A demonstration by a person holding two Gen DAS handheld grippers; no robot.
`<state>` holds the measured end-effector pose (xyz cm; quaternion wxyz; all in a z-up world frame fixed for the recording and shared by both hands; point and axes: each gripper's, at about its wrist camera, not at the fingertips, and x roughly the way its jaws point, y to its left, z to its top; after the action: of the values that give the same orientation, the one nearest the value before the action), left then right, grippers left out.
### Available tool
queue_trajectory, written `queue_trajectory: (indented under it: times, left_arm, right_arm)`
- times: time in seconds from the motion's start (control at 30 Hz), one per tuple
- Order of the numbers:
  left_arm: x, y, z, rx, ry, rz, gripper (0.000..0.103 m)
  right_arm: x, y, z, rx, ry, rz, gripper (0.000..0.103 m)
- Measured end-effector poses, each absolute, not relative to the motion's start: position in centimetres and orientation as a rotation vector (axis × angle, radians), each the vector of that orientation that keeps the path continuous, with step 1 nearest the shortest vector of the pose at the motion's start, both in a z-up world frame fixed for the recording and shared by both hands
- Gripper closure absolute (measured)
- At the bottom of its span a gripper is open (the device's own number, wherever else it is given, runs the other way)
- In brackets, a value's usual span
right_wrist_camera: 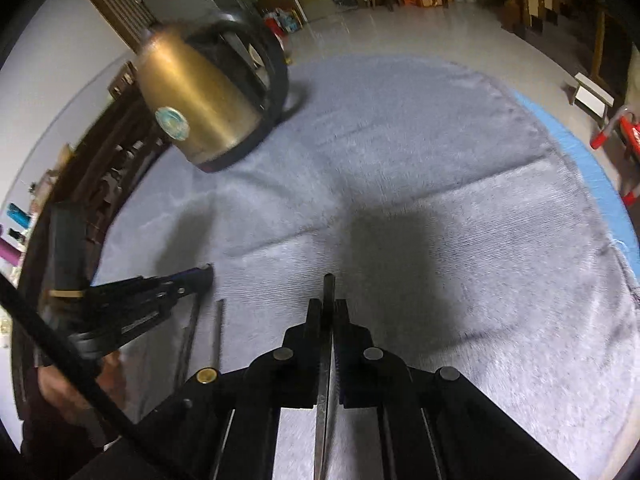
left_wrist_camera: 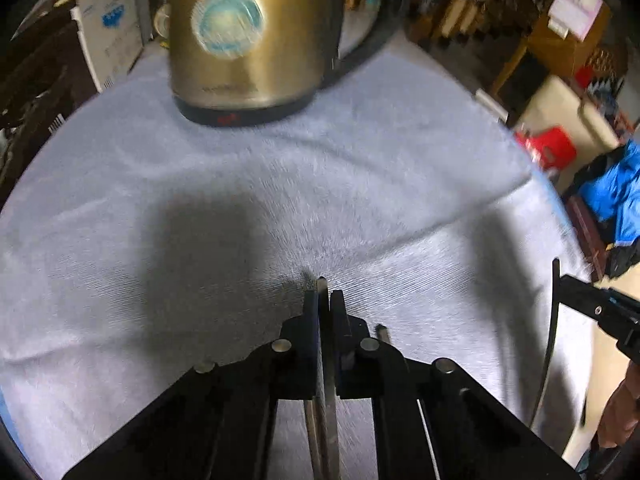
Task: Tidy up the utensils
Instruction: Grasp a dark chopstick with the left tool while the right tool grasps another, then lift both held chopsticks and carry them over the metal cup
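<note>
My left gripper is shut on a thin metal utensil handle that runs back between the fingers, above the grey cloth. My right gripper is shut on another flat metal utensil, its tip poking out ahead. In the right wrist view the left gripper shows at the left, with two thin metal utensils lying on the cloth below it. In the left wrist view the right gripper shows at the right edge with its dark utensil hanging down.
A gold electric kettle with a black handle and base stands at the cloth's far side; it also shows in the right wrist view. A white box stands beyond the table's left edge. A blue edge borders the cloth at right.
</note>
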<state>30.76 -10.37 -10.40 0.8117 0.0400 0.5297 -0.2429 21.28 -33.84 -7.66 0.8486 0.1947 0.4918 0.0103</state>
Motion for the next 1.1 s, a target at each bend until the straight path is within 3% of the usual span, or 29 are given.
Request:
queue_trajectory:
  times: [0.47,0.83,1.1]
  left_arm:
    - [16.9,0.9,3.5,-0.071,0.710,-0.351,0.097]
    - [5.2,4.3,8.2,-0.154,0.491,-0.317,0.098]
    - [1.9,5.3,9.9,-0.170,0.458,-0.331,0.098]
  right_arm:
    - [8.6,-32.3,2.6,0.368,0.695,0.019,0.097]
    - [-1.3,-29.9,6.9,0.321,0.519,-0.026,0.100]
    - [-4.3,-28.8,9.0,0.285,0.480,-0.023,0.101]
